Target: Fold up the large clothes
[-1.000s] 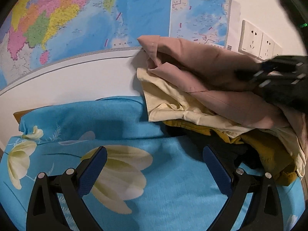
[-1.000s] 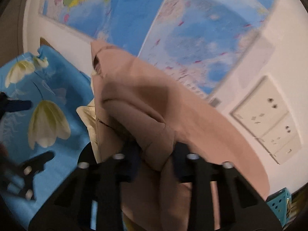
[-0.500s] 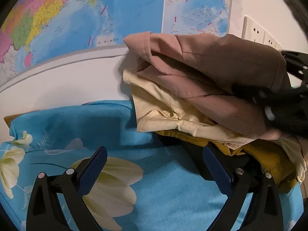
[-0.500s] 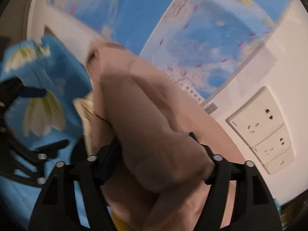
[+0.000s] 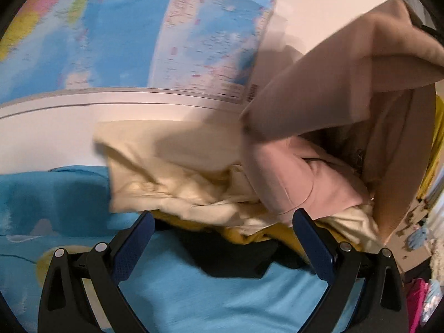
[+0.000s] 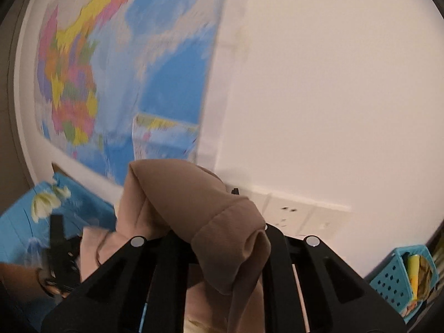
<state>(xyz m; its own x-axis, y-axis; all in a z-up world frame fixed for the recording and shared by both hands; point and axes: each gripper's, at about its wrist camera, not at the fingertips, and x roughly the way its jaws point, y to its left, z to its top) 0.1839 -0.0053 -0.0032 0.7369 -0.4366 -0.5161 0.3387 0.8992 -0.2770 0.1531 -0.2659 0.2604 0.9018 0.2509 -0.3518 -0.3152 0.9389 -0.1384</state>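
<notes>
Here the bed [image 5: 194, 291], blue floral sheet, runs under the left gripper [image 5: 222, 249]; its jaws are spread wide and empty, likely waiting to catch a free edge. Ahead of those jaws the clothes pile [image 5: 180, 172] sits against the wall: cream, mustard and black pieces. The brown garment [image 6: 194, 208] hangs lifted off the pile, probably to separate it for folding. The right gripper [image 6: 219, 252] has its jaws closing, pinching a bunched fold of it.
</notes>
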